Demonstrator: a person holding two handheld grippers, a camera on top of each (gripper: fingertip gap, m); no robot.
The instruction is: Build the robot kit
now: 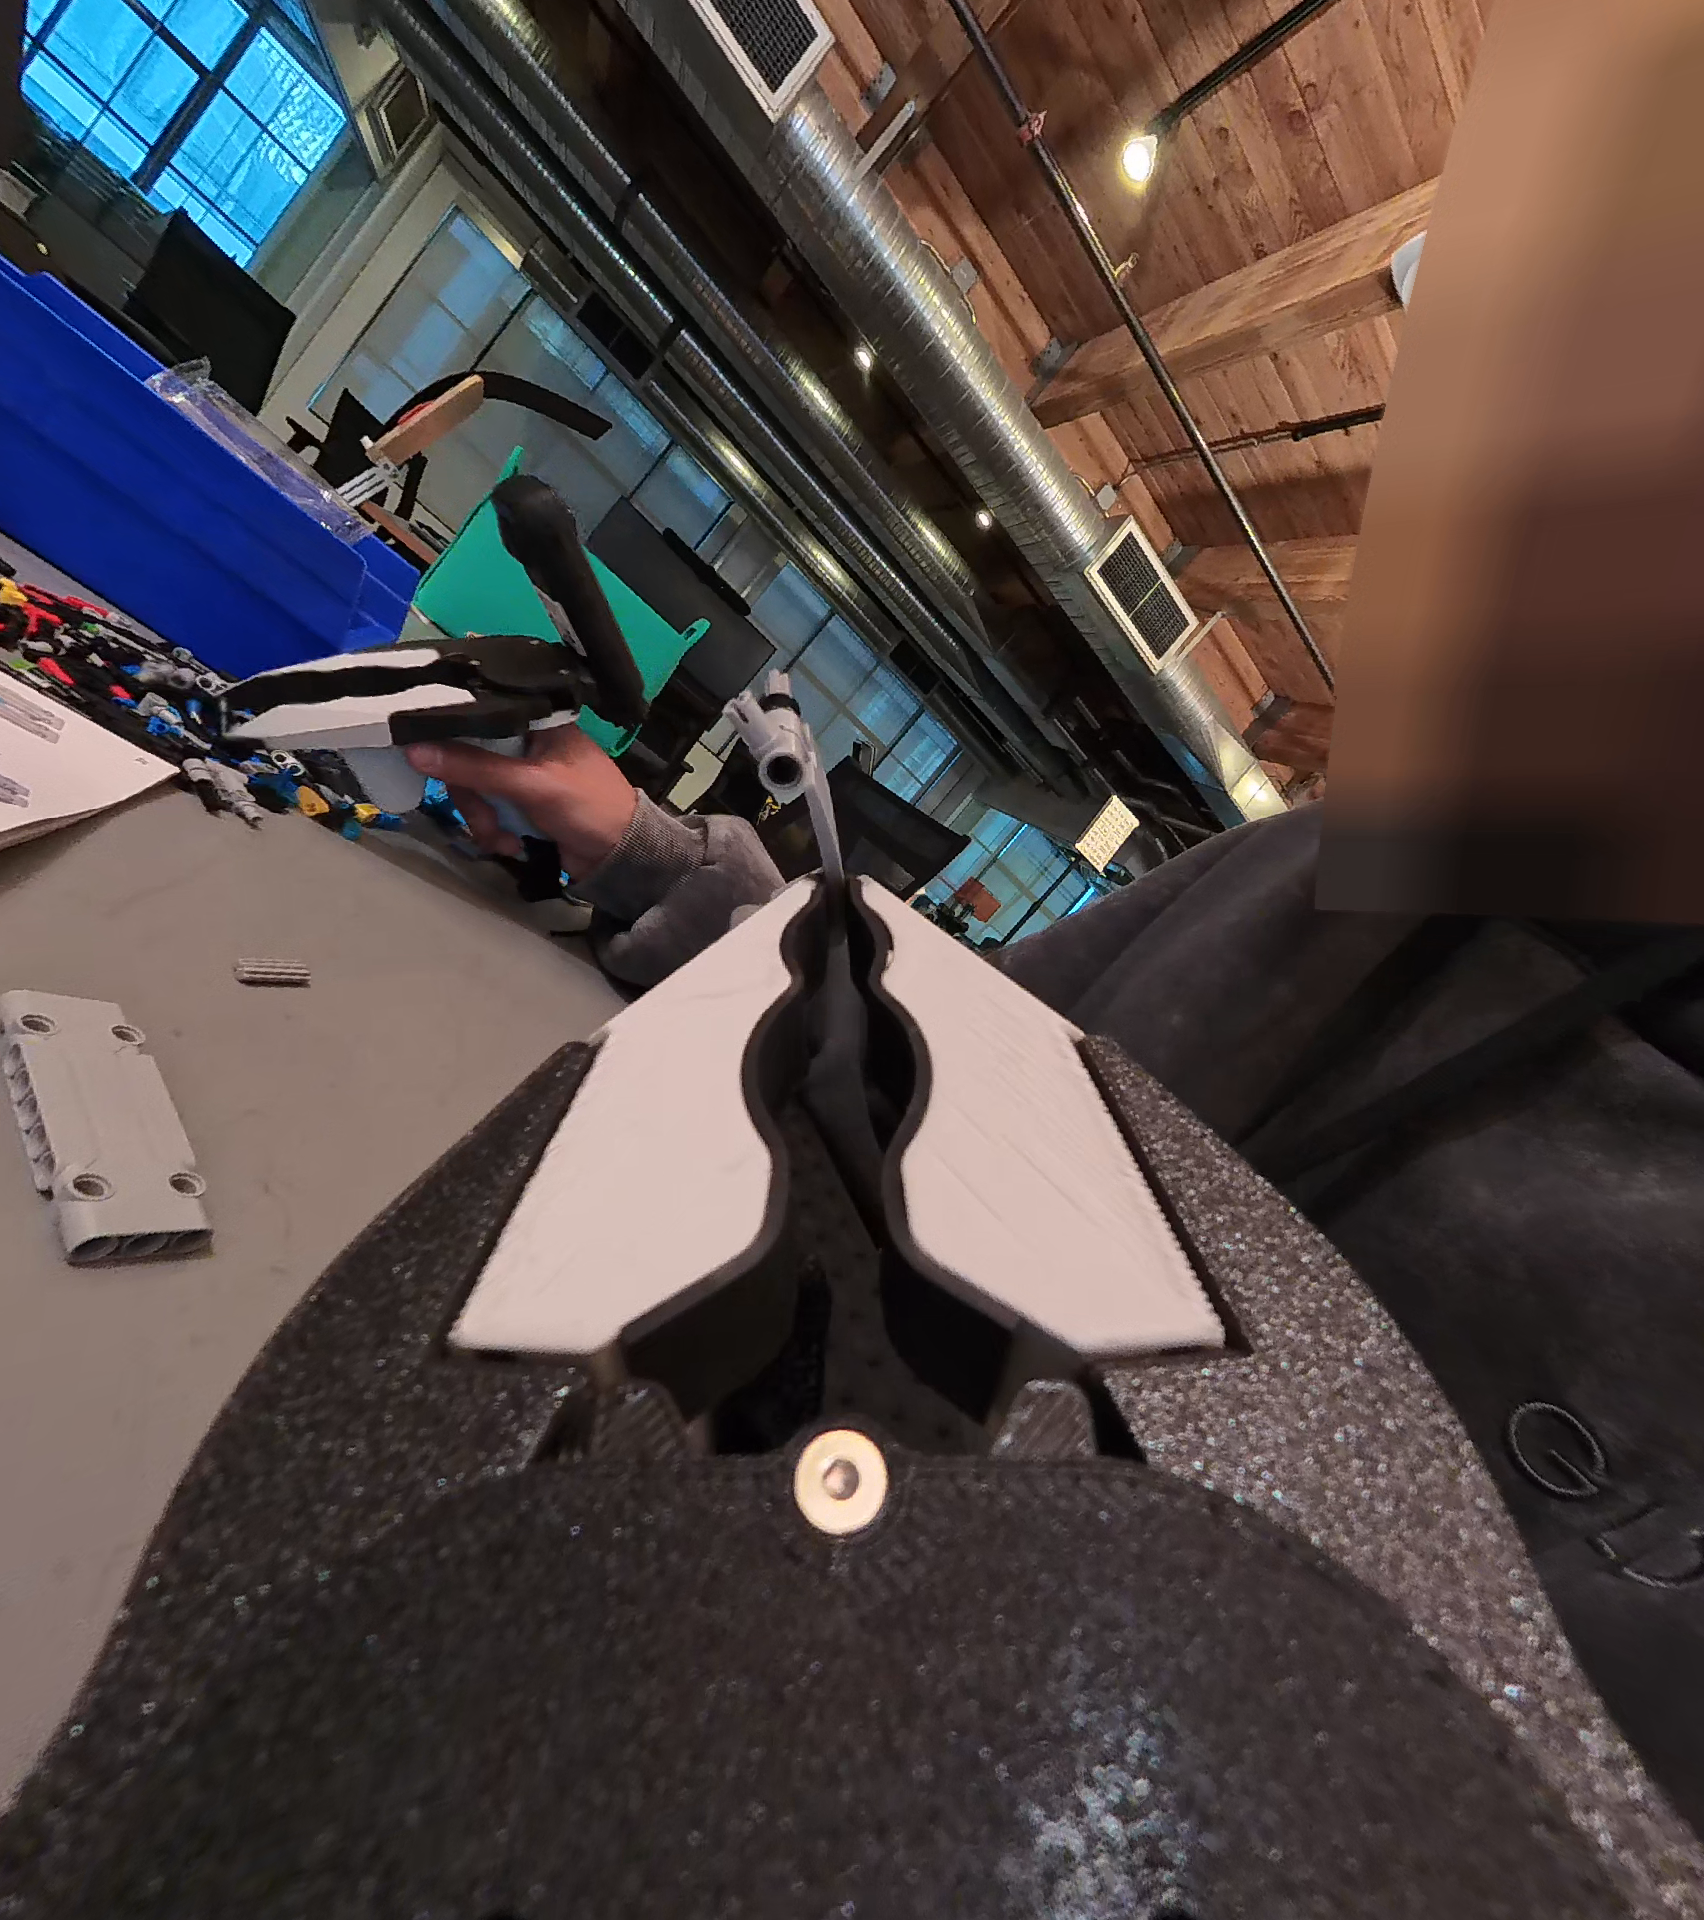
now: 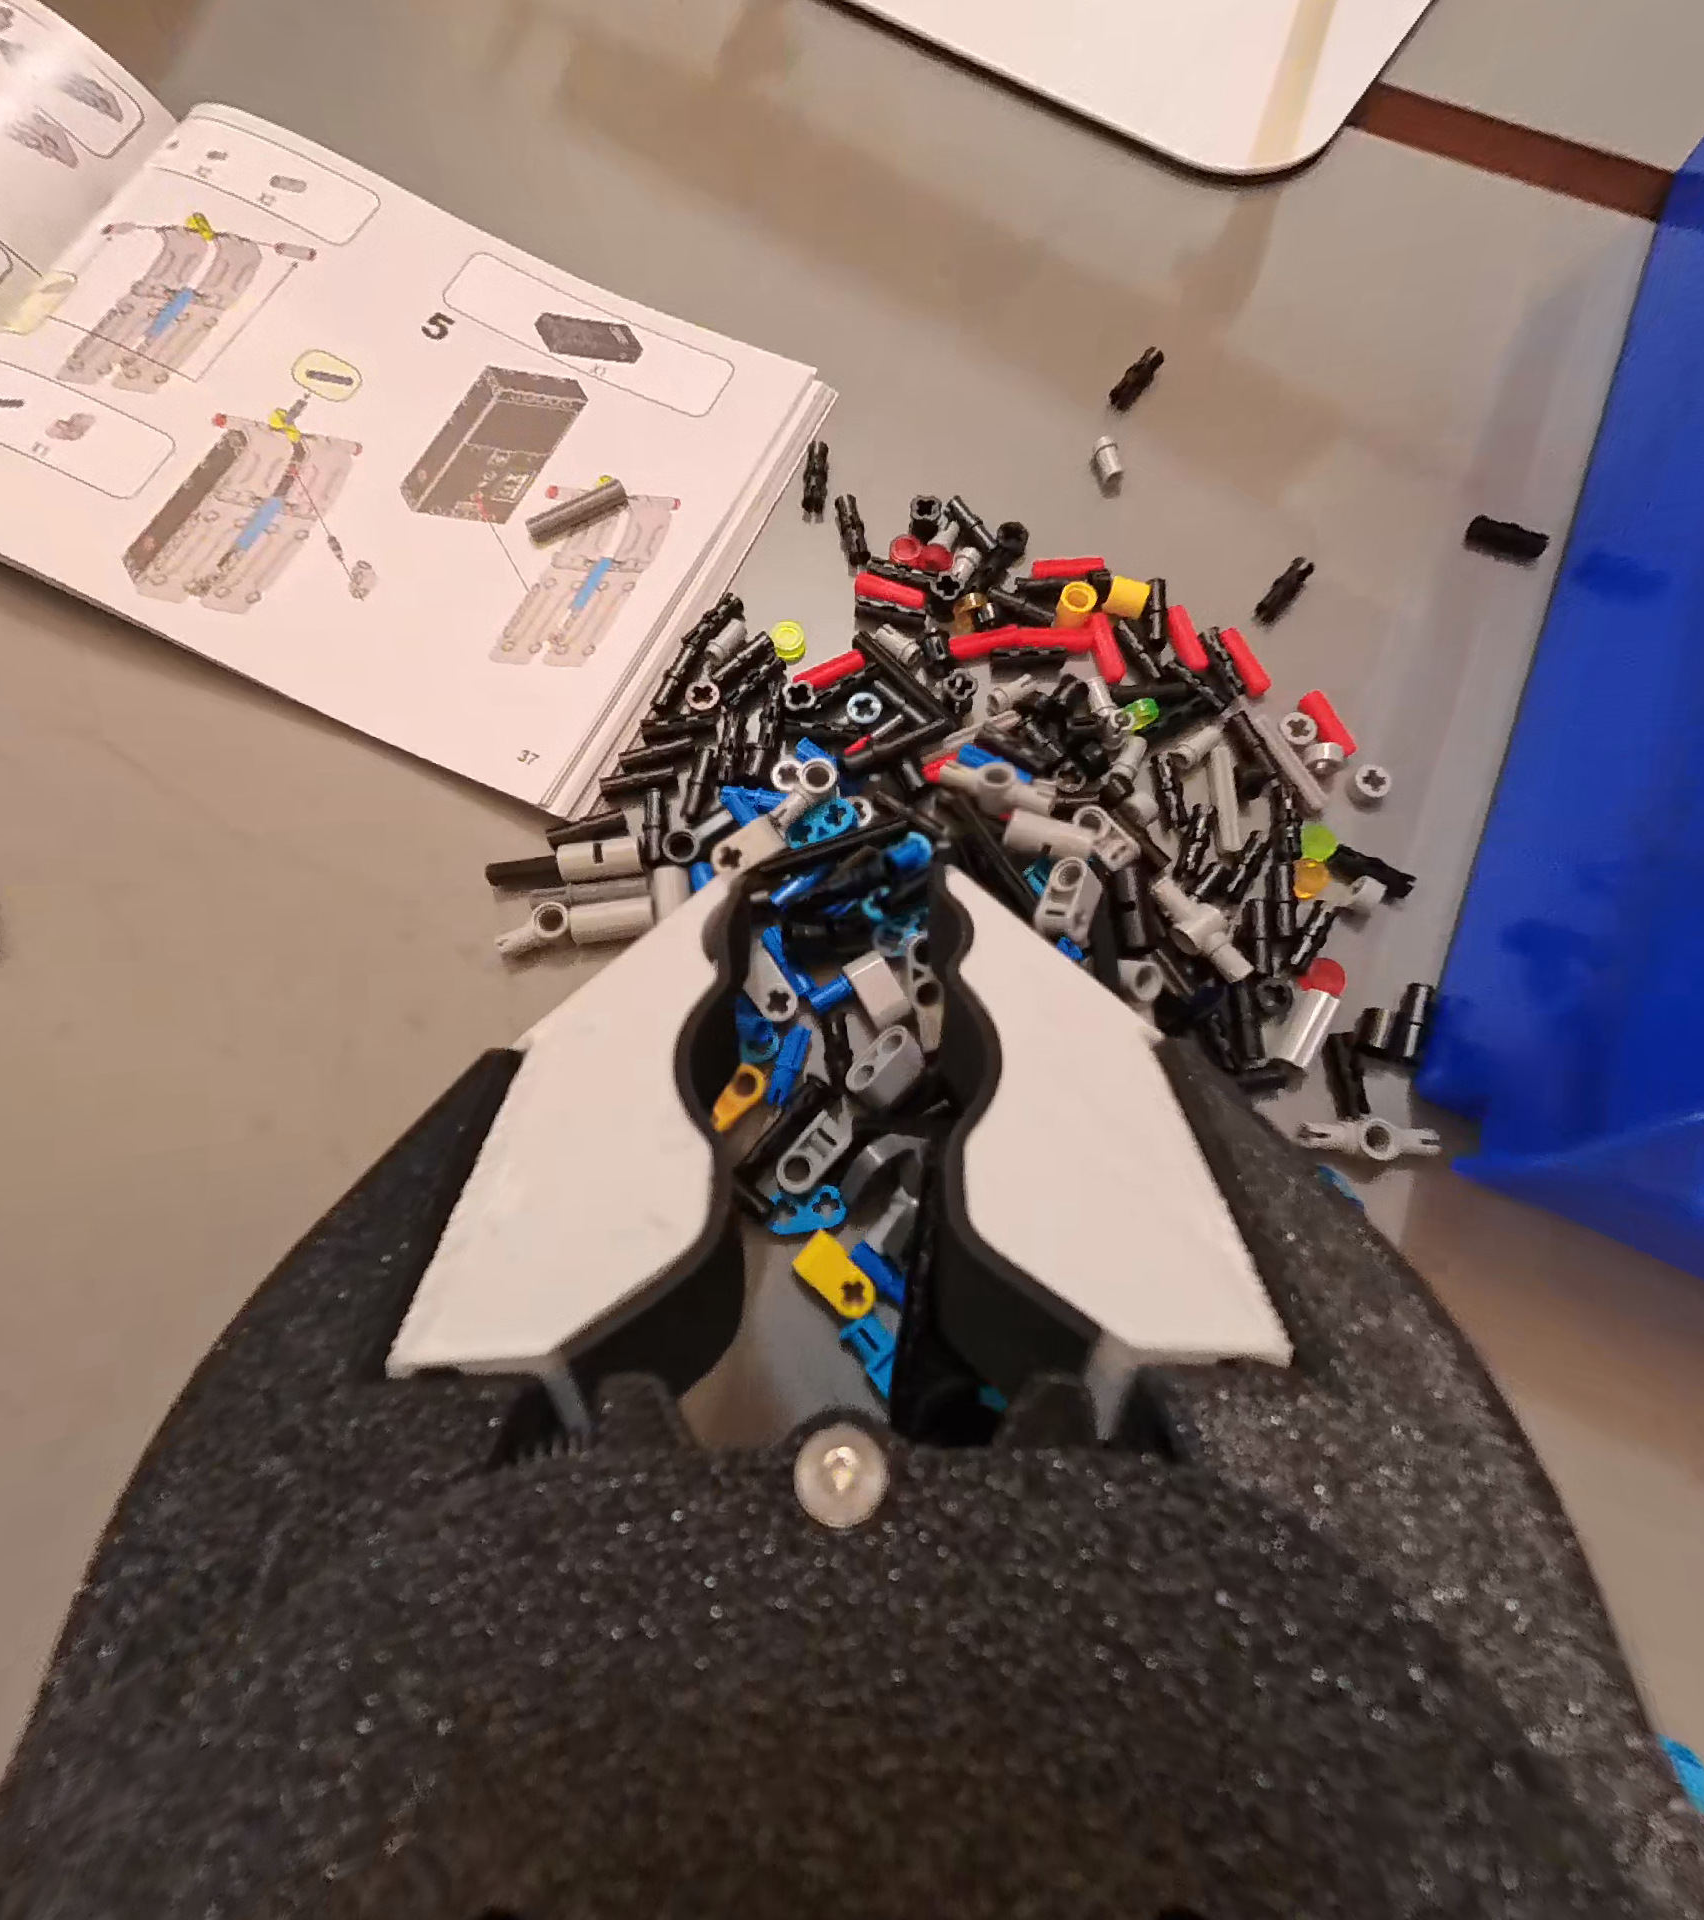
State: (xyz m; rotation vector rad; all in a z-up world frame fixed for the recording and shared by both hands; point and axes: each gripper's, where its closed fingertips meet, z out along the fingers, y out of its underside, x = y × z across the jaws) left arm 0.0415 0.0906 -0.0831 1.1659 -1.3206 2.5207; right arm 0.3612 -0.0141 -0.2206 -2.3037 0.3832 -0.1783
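Two grippers differ: the left gripper (image 1: pixel 835 883) is clamped on a thin grey connector piece (image 1: pixel 794 764), lifted clear of the tabletop (image 1: pixel 328 1195); the right gripper (image 2: pixel 843 883), fingers slightly apart, noses into the parts pile (image 2: pixel 1024 727) just ahead.

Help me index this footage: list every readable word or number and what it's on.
Booklet: printed step, page and part-count numbers; I don't copy writing out.
Sweatshirt: embroidered letters, dark on dark.
Far sign: too small to read.
Grey part in left gripper: no writing.
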